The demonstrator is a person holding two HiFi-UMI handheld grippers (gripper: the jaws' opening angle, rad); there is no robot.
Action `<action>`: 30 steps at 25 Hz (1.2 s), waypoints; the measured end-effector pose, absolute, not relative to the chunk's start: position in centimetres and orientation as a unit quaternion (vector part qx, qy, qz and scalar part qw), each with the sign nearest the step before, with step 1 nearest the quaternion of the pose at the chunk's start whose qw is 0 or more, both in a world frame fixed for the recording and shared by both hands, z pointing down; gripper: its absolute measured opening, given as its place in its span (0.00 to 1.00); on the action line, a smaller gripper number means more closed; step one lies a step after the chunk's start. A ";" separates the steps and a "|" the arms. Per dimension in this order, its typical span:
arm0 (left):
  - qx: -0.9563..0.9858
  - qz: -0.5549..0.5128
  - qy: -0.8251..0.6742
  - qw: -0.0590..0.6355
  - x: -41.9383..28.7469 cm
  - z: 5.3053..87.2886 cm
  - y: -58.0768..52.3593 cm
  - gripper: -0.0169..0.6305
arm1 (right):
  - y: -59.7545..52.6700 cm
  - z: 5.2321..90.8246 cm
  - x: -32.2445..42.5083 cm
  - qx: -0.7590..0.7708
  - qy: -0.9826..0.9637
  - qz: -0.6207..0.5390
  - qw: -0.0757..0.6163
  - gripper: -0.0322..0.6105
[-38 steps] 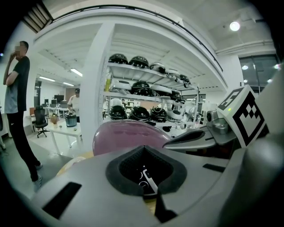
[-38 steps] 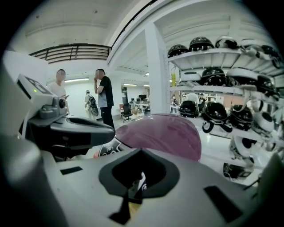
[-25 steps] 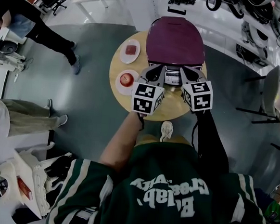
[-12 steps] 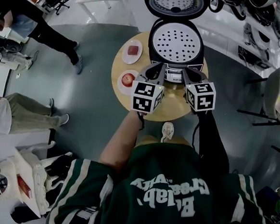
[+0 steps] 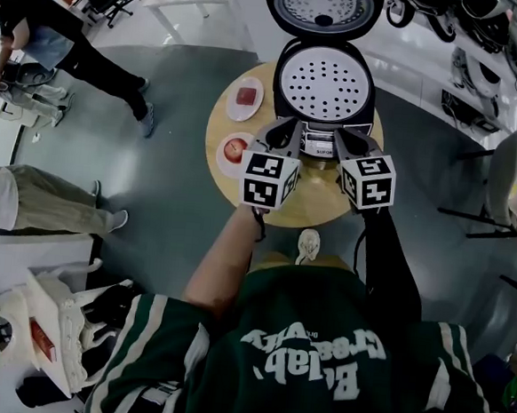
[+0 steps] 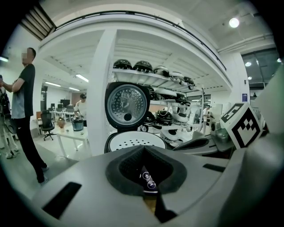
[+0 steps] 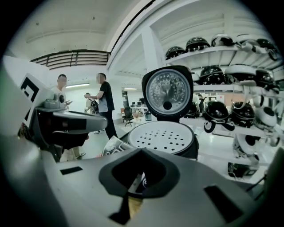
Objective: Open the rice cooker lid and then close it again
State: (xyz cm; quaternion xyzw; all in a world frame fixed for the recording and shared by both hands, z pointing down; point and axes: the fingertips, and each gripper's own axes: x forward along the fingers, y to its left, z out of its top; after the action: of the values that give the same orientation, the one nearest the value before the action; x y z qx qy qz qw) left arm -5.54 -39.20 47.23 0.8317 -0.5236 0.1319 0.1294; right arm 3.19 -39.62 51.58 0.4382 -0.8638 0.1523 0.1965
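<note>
The rice cooker (image 5: 325,82) stands at the far side of a round wooden table (image 5: 308,205). Its lid (image 5: 323,6) is raised upright, and a white perforated inner plate (image 5: 327,76) shows beneath it. In the gripper views the lid (image 6: 128,105) (image 7: 167,93) stands above the perforated plate (image 6: 135,143) (image 7: 163,138). My left gripper (image 5: 291,132) and right gripper (image 5: 344,138) sit side by side at the cooker's front panel. Both are shut with nothing held. The left gripper (image 6: 148,177) and right gripper (image 7: 137,181) show only a thin slit with the control buttons behind it.
Two white plates lie left of the cooker: one with an apple (image 5: 235,147), one with a red piece (image 5: 243,93). Persons stand at the far left (image 5: 67,39). A chair (image 5: 501,176) is at the right; shelves of cookers (image 7: 222,75) run behind.
One second ago the maroon lid was down over the cooker; it has swung up and stands open. Both grippers have stayed at the front panel.
</note>
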 end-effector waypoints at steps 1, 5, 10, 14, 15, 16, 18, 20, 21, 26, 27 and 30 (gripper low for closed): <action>0.830 0.132 -0.526 0.129 -5.6 47.2 -39.3 0.02 | -39.8 51.3 3.3 0.438 -0.865 0.152 0.193 0.06; 0.824 0.128 -0.539 0.118 -6.1 46.1 -40.3 0.02 | -41.0 49.6 3.8 0.442 -0.869 0.145 0.169 0.06; 0.816 0.119 -0.556 0.101 -7.2 44.0 -42.0 0.02 | -42.8 47.1 4.1 0.445 -0.875 0.138 0.135 0.06; 0.814 0.111 -0.563 0.085 -8.2 41.9 -44.0 0.02 | -44.9 44.5 4.3 0.451 -0.877 0.130 0.106 0.06; 0.815 0.109 -0.564 0.079 -8.3 41.3 -44.6 0.02 | -45.5 43.9 4.3 0.453 -0.877 0.128 0.099 0.06; 0.816 0.107 -0.564 0.074 -8.5 40.8 -45.2 0.02 | -46.1 43.4 4.4 0.455 -0.876 0.127 0.094 0.06; 0.817 0.101 -0.564 0.067 -8.8 39.7 -46.7 0.02 | -47.5 42.5 4.5 0.459 -0.875 0.124 0.087 0.06; 0.819 0.094 -0.563 0.061 -9.1 38.6 -48.3 0.02 | -48.9 41.4 4.6 0.465 -0.874 0.118 0.081 0.06; 0.820 0.090 -0.563 0.059 -9.2 38.0 -49.1 0.02 | -49.6 40.8 4.7 0.468 -0.873 0.114 0.078 0.06; 0.823 0.076 -0.560 0.047 -9.5 35.3 -52.8 0.02 | -53.4 37.6 4.8 0.480 -0.870 0.092 0.066 0.06; 0.826 0.074 -0.558 0.044 -9.4 34.7 -53.5 0.02 | -54.1 36.8 4.9 0.483 -0.869 0.087 0.063 0.06; 0.829 0.071 -0.554 0.028 -9.3 32.6 -56.0 0.02 | -56.7 33.7 5.0 0.491 -0.867 0.064 0.053 0.06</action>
State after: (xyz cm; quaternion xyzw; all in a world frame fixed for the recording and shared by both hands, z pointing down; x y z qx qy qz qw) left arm -9.28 -55.97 32.63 0.8290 -0.5540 0.0708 0.0279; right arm 5.02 -56.73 33.68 0.4914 -0.8670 0.0641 0.0531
